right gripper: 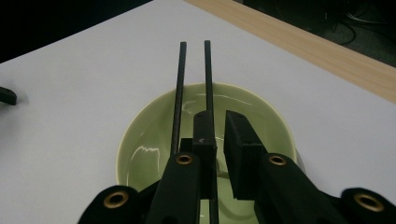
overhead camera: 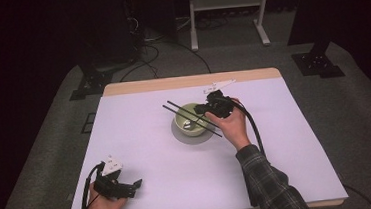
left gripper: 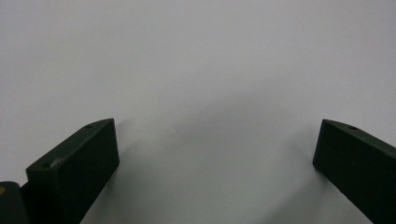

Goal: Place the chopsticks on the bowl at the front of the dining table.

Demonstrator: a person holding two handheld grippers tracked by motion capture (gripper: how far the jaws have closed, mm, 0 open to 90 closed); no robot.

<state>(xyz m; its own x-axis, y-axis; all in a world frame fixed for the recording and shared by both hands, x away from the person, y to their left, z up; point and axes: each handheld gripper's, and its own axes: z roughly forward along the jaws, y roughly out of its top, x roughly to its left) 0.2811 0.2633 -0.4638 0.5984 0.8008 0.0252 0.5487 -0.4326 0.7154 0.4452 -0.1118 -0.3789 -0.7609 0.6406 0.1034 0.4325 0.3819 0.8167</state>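
Chopsticks [right gripper: 208,79] across plain green bowl [right gripper: 135,154], unmarked, unlabelled.

My right gripper [overhead camera: 213,107] is black plastic with a pale three-cornered plate on top, and a thick black cable [overhead camera: 252,124] trails from it. Brass-ringed screw holes dot its arms in the right gripper view. The left gripper [overhead camera: 132,185] matches, with blocky black jaws, each with what looks like a small hole. My right sleeve [overhead camera: 270,183] is dark plaid.
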